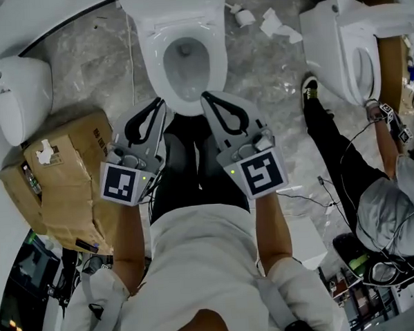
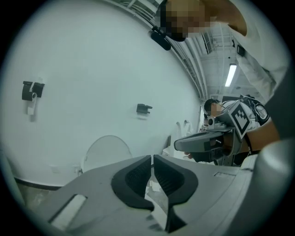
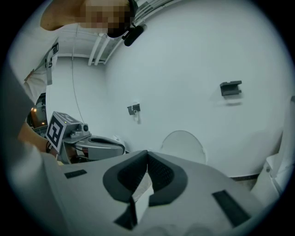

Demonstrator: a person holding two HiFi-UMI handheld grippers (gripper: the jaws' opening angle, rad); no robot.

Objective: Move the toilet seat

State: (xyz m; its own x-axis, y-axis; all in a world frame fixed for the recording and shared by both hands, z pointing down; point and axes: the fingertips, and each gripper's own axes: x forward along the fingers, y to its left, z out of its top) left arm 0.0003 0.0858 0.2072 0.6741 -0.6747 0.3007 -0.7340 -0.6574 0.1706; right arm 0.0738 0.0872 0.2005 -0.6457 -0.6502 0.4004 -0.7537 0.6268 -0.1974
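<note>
Toward the upper centre of the head view: toilet (image 1: 178,7), white, bowl uncovered. The toilet seat (image 1: 153,60) appears to lie flat on the rim. The lid (image 2: 107,154) is upright against the wall, probably so that the seat can be reached; whether a seat ring is raised with it cannot be told. Just below the bowl's front edge, side by side: left tool (image 1: 159,105), jaws drawn together to a thin slit, nothing between them; right tool (image 1: 208,99), jaws closed, likewise empty. Both point toward the bowl, near its front edge but apart from the seat. This reads as an approach, with neither tool yet ready to take hold; the jaws would need to part first. At left on the floor (image 1: 84,71): cardboard box (image 1: 62,176). At upper right: second toilet (image 1: 346,50), attended by another person (image 1: 396,207); paper scraps (image 1: 276,23) lie between the two toilets.
</note>
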